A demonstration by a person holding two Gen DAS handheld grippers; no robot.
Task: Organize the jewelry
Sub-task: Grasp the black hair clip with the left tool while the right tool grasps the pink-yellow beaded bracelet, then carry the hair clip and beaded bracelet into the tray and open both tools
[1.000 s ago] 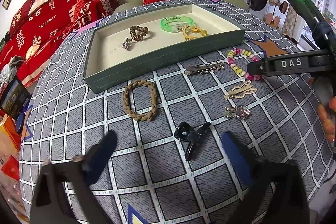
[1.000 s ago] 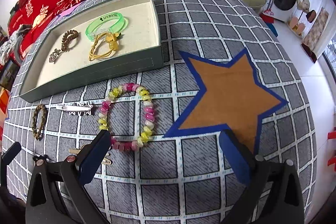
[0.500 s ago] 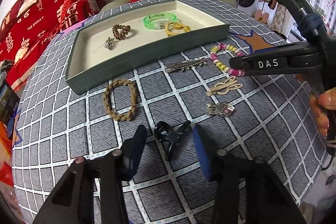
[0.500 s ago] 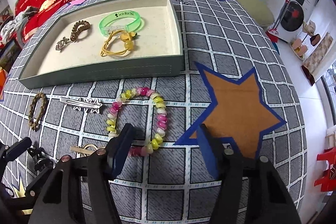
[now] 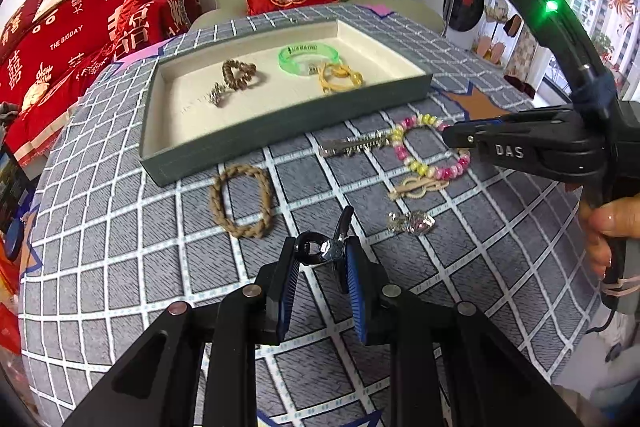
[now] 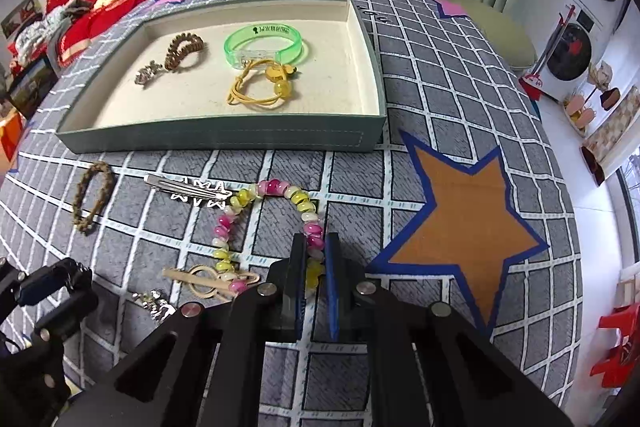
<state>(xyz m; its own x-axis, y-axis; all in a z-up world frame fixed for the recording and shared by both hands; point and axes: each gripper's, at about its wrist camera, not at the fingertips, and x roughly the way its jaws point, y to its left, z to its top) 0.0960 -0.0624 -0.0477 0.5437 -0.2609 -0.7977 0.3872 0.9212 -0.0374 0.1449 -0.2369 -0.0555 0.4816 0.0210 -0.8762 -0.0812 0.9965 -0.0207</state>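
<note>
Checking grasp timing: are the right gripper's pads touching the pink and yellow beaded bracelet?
Touching. The right wrist view shows the right gripper closed on the pink and yellow beaded bracelet, beads pinched between its blue pads.

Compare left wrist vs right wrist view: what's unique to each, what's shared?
Left wrist only: the left tool closed on the black hair claw, with its jaws having just been closing, and the hand gripping the right tool's handle.

Right wrist only: the whole orange star on the tablecloth, and the right tool pinching the bead bracelet between its pads, seen from behind.

Both: the tray holding the green bangle, yellow hair tie and brown coil tie; outside it, the braided bracelet, silver clip and beige hairpin.
</note>
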